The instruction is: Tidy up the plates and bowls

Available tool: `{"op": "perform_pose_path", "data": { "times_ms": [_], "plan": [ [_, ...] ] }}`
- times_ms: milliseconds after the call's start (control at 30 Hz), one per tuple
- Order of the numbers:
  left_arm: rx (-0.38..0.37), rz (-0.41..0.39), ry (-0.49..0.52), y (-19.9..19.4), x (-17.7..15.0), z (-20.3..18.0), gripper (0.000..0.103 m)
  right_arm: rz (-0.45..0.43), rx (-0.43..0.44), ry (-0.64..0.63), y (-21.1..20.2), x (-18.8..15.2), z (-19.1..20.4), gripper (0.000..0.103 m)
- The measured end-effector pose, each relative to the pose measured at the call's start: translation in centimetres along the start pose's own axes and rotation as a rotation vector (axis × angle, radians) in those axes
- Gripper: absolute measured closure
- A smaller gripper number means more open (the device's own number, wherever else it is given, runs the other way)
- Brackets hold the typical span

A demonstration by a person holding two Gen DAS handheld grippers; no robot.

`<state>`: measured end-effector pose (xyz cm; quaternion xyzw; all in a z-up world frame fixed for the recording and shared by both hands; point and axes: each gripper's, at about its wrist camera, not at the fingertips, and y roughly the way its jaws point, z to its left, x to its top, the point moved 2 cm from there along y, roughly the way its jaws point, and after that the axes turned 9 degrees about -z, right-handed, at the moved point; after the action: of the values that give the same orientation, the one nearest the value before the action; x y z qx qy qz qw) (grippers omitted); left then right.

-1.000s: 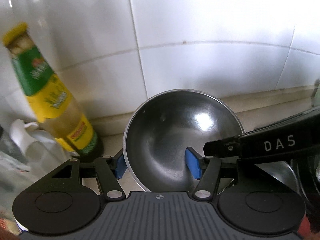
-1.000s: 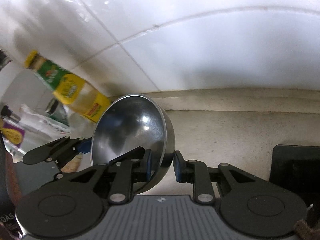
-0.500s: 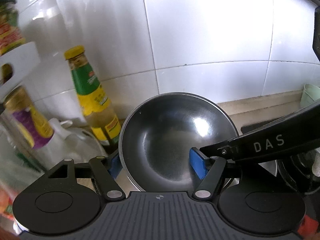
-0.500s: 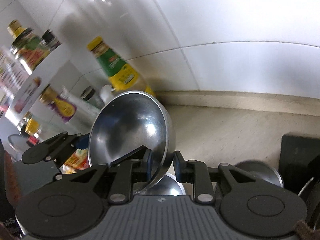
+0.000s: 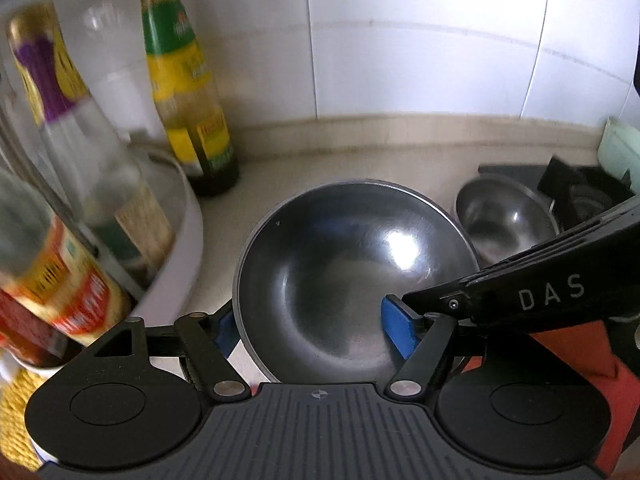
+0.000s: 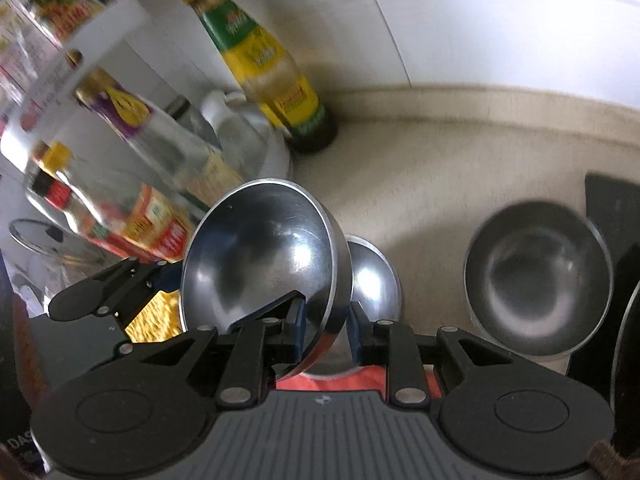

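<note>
1. We see the steel bowl [image 5: 352,280] raised above the counter [image 5: 360,164], tilted toward the cameras, with both claws on its rim.
2. The left claw [image 5: 308,330] is clenched on the bowl's near-left rim – one blue pad [image 5: 396,330] lies inside the bowl, the other outside under the edge.
3. The right claw [image 6: 323,330] pinches the bowl [image 6: 260,256] at its right rim, one pad inside and one outside the wall.
4. Compared with a second ago, both views have tipped downward: then the wall tiles filled most of each picture, now the counter fills the middle.
5. Two more steel bowls have come into view – one [image 6: 538,276] standing upright on the counter to the right, another [image 6: 372,272] just behind and below the held bowl.
6. In the left view the standing bowl [image 5: 502,216] sits just right of the held one, beside a dark stove edge [image 5: 520,176].
7. The green-and-yellow bottle [image 5: 184,80] stood alone at the left before; now a white rack [image 5: 176,240] of blurred condiment bottles crowds in beside it.
8. The bowl's place between the pads looks unchanged across the frames.
</note>
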<state>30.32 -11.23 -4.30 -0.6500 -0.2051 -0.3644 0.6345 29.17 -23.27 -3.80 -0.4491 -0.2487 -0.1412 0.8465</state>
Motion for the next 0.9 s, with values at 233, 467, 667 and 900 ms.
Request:
{"op": "perform_pose_path", "data": {
  "times_ms": [233,467,667,900],
  "plan": [
    [-0.018,0.047,-0.018,1.2,-1.2,0.3,0.026,0.053,-0.027,0.018,2.0,-1.4,-1.0,0.081],
    [-0.019,0.047,-0.014,1.9,-1.1,0.6,0.027,0.066,-0.037,0.008,2.9,-1.1,-0.8,0.080],
    [-0.030,0.060,-0.023,2.8,-0.8,1.0,0.026,0.070,-0.039,0.024,3.4,-0.7,-1.2,0.080],
    [-0.018,0.066,-0.028,3.2,-0.6,1.5,0.026,0.068,-0.041,0.051,3.9,-0.5,-1.8,0.080]
  ]
}}
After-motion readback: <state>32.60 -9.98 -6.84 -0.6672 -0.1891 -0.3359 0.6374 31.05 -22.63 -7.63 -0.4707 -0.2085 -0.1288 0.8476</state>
